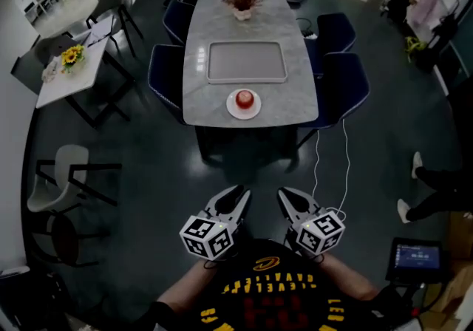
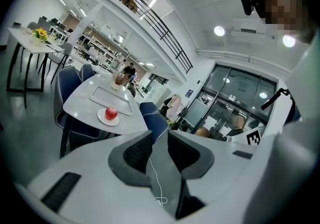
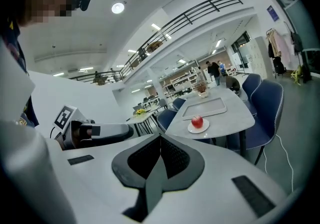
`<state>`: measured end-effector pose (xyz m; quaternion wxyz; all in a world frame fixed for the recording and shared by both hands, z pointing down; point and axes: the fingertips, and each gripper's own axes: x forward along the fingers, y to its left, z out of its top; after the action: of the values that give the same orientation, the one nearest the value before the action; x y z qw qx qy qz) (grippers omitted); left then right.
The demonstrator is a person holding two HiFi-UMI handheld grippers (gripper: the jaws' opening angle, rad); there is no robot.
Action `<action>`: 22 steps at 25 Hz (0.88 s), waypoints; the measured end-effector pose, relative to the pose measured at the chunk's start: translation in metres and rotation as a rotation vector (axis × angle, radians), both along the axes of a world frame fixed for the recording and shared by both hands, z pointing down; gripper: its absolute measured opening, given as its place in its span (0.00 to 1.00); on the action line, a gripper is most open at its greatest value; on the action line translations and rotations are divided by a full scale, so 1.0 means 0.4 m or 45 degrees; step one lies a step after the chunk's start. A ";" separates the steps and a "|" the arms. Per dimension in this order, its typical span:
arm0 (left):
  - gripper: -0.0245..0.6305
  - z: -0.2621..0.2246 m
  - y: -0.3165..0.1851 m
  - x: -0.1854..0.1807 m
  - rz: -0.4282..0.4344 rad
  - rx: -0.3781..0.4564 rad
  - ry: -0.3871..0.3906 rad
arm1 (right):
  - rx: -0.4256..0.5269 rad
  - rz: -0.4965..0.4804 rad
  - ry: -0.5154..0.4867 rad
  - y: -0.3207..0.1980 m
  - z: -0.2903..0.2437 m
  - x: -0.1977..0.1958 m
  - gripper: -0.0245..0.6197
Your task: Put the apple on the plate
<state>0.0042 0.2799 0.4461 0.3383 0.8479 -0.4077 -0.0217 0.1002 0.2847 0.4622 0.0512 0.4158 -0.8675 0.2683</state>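
Large grey table point(image 1: 295, 100), blue chairs point(image 1: 344, 82) round it, well ahead of the person. The shallow tray point(image 1: 246, 62) at its middle holds nothing; a flower pot point(image 1: 242, 1) stands at the far end.

Both grippers are held close to the body, well apart from the table.
- Left gripper point(image 1: 235, 198): jaws apart, nothing between them (floor and a white cable point(image 1: 346, 167) show through the gap).
- Right gripper point(image 1: 290, 198): jaws together at the tips, nothing in them.

White plate point(image 1: 233, 110) at the near table edge, just this side of the tray. The red apple point(image 1: 244, 99) sits on it, upright.

Step, as I judge it: the placing looks done, with the apple on the plate and both claws empty. The next move asks for no grasp, only keeping clear of the plate.

Writing: yellow and red lettering on the person's shirt point(image 1: 266, 292), upside down to the camera and too blurred to read. Square black-and-white markers on both gripper cubes. A small lit screen point(image 1: 417, 256) at lower right has print too small to read.
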 end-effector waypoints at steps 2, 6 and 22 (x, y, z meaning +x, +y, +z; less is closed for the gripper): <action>0.19 0.006 -0.035 -0.025 0.003 -0.015 0.022 | -0.037 0.049 -0.018 -0.035 0.012 -0.006 0.05; 0.19 0.026 -0.098 -0.082 0.000 -0.043 0.049 | -0.121 0.149 -0.097 -0.091 0.045 -0.025 0.05; 0.19 0.083 -0.300 -0.141 -0.068 -0.152 0.079 | -0.215 0.167 -0.157 -0.298 0.103 -0.048 0.05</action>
<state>-0.0520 0.1598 0.4791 0.4000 0.8139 -0.4202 -0.0325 0.0810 0.1655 0.5033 0.0149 0.4487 -0.8141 0.3682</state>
